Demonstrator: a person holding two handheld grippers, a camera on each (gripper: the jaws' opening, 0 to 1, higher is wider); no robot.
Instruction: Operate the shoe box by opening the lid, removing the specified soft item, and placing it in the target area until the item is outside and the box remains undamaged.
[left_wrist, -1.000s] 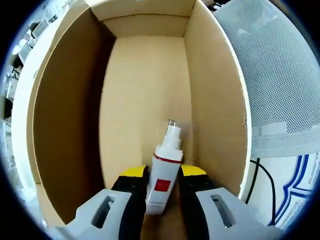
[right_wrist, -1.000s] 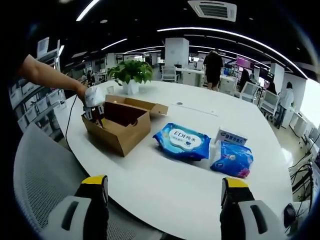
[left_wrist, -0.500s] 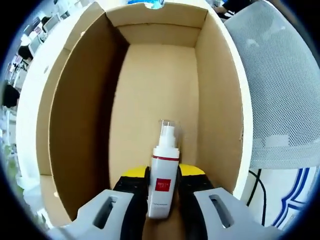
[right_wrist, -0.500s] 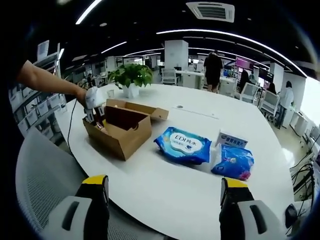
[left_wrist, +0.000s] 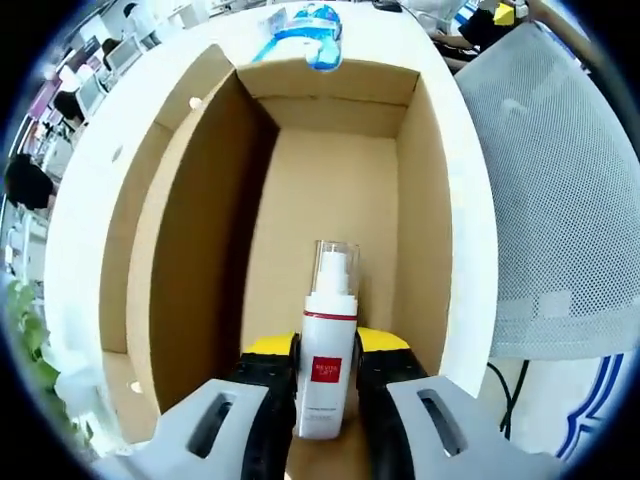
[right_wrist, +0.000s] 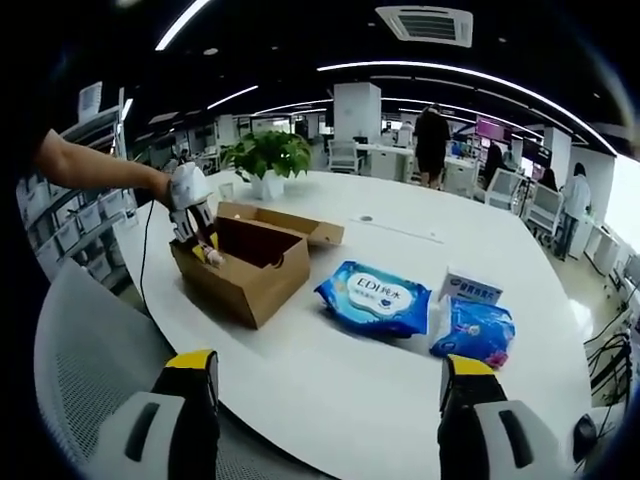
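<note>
A white spray bottle (left_wrist: 330, 290) with a red label and clear cap stands upright between the yellow-tipped jaws of my left gripper (left_wrist: 327, 346), which is shut on it. Below lies the open cardboard shoe box (left_wrist: 200, 240), its brown floor bare. In the right gripper view the same box (right_wrist: 255, 270) sits at the table's left side, with a person's hand holding the left gripper (right_wrist: 205, 245) over its near end. My right gripper (right_wrist: 328, 366) is open and holds nothing, near the table's front edge.
On the white table (right_wrist: 330, 390) lie a blue wipes pack (right_wrist: 378, 295), a second blue pack (right_wrist: 472, 330) and a small white box (right_wrist: 470, 288). A potted plant (right_wrist: 268, 160) stands behind the shoe box. A grey mesh chair (left_wrist: 560, 200) is beside the box.
The left gripper has drawn up and back with the bottle, so more of the box rim and the table around it shows. The right gripper stays open and barely shifts.
</note>
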